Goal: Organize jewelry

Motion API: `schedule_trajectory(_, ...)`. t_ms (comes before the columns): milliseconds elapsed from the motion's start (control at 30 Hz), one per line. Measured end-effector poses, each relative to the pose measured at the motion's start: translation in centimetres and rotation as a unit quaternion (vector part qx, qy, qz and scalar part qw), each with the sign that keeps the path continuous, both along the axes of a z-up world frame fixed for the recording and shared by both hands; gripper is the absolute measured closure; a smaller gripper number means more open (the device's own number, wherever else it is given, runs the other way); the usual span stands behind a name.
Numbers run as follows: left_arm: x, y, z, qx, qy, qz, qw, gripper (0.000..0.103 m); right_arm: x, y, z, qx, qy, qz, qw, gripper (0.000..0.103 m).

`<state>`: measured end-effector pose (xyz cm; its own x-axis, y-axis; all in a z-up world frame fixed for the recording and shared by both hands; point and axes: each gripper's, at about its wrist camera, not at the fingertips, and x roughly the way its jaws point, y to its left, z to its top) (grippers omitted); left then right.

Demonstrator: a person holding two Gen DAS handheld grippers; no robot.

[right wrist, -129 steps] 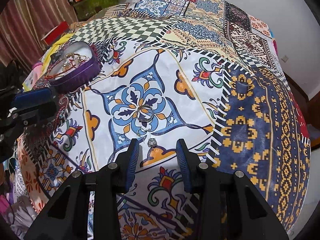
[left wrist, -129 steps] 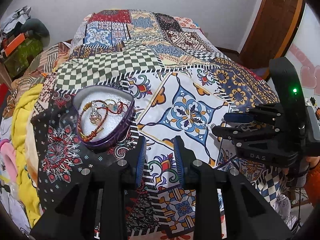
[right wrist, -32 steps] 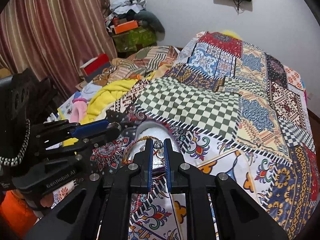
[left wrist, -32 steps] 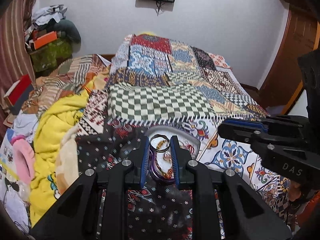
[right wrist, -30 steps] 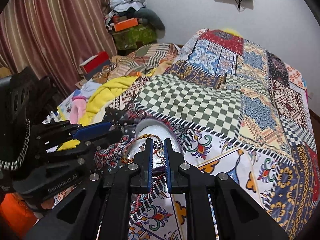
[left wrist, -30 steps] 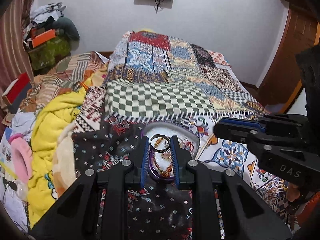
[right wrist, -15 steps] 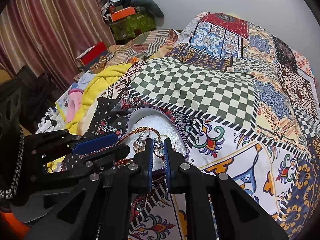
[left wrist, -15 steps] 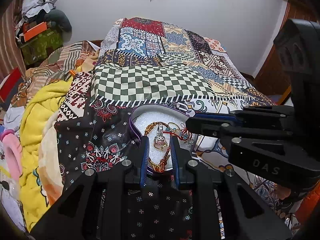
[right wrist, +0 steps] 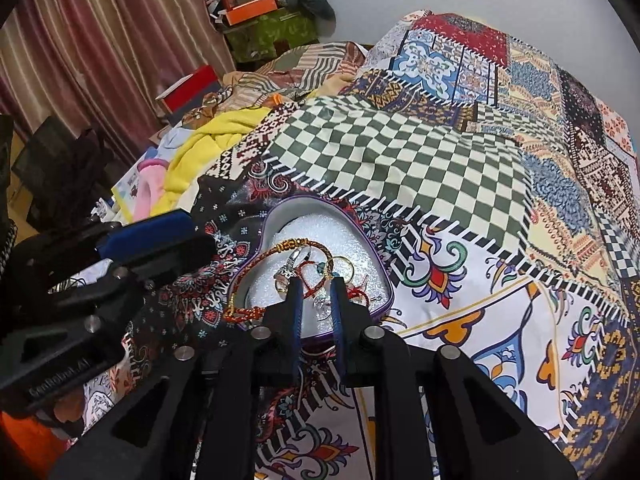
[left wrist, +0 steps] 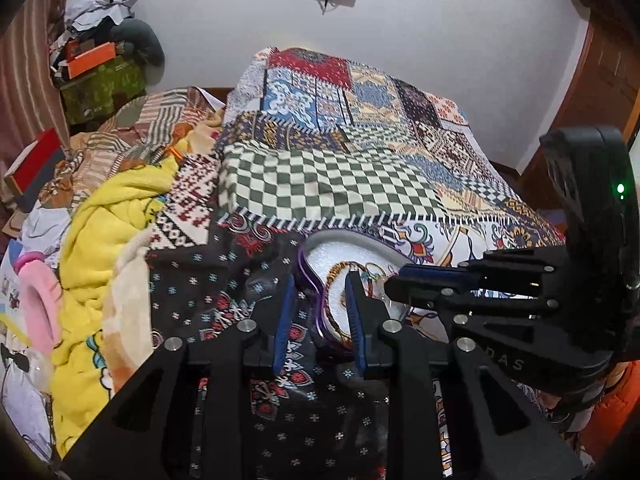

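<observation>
Jewelry sits gathered in a heart-shaped purple tin [right wrist: 276, 220] with a white sparkly lining, resting on the patchwork bedspread [right wrist: 400, 152]: a red-and-gold braided cord bracelet [right wrist: 256, 268], a thin gold ring [right wrist: 342, 266] and a small silver ring [right wrist: 320, 303] among them. The right claw [right wrist: 314, 300] hangs directly over the tin's near lobe, its blue pads slightly parted with the silver ring lying between them, apparently loose rather than pinched, though the angle makes this uncertain. The left claw [left wrist: 318, 312] is beside it, straddling the tin's left rim [left wrist: 310, 284], its pads apart and holding nothing. Both claws are equally close; the tin's point faces them.
</observation>
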<state>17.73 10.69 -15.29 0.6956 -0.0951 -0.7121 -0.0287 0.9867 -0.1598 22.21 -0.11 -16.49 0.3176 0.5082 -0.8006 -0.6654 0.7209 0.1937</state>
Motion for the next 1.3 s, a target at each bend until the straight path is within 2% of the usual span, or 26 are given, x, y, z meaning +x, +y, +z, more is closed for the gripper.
schedule_trajectory(200,-1.1,0.0,2.3,0.009,-0.024,0.003,0.9997,0.077,-1.1,-1.1,3.0,0.014,-0.037,-0.013,0.999,0.086)
schedule_trajectory(400,-3.0,-0.8,6.1,0.024,-0.071,0.004,0.9972,0.075,-3.3,-3.3,8.0,0.046,-0.100,-0.042,0.993,0.086)
schedule_trajectory(567,-5.5,-1.9,9.7,0.035,-0.122,0.006,0.9919,0.075,-6.5,-5.3,12.7,0.080,-0.164,-0.068,0.981,0.086)
schedule_trajectory(700,-8.1,-2.8,12.4,0.049,-0.168,0.009,0.9844,0.064,-9.3,-6.8,15.4,0.104,-0.210,-0.088,0.968,0.086)
schedule_trajectory(867,-11.7,-4.0,15.2,0.065,-0.224,0.015,0.9722,0.056,-12.9,-8.2,17.7,0.131,-0.258,-0.109,0.951,0.085)
schedule_trajectory(900,-12.5,-4.2,15.6,0.065,-0.236,0.018,0.9695,0.052,-13.7,-8.4,18.0,0.133,-0.269,-0.114,0.947,0.083)
schedule_trajectory(967,-13.8,-4.5,16.3,0.064,-0.255,0.023,0.9647,0.047,-14.9,-8.8,18.6,0.136,-0.289,-0.122,0.940,0.072)
schedule_trajectory(1033,-15.2,-4.7,16.9,0.067,-0.273,0.032,0.9590,0.042,-16.0,-9.2,19.0,0.140,-0.312,-0.137,0.930,0.049)
schedule_trajectory(1133,-17.0,-5.0,17.5,0.072,-0.296,0.047,0.9514,0.028,-17.9,-9.5,19.5,0.143,-0.345,-0.152,0.915,0.035)
schedule_trajectory(1167,-17.6,-5.1,17.7,0.076,-0.303,0.053,0.9484,0.020,-18.2,-9.6,19.6,0.143,-0.350,-0.155,0.913,0.032)
schedule_trajectory(1200,-18.0,-5.2,17.7,0.078,-0.309,0.058,0.9461,0.014,-18.6,-9.6,19.7,0.143,-0.358,-0.159,0.909,0.024)
schedule_trajectory(1233,-18.6,-5.4,17.8,0.083,-0.317,0.063,0.9429,0.012,-19.0,-9.6,19.8,0.143,-0.367,-0.165,0.904,0.018)
schedule_trajectory(1300,-19.4,-5.6,18.0,0.090,-0.326,0.069,0.9385,0.006,-19.6,-9.7,19.9,0.141,-0.379,-0.172,0.898,0.015)
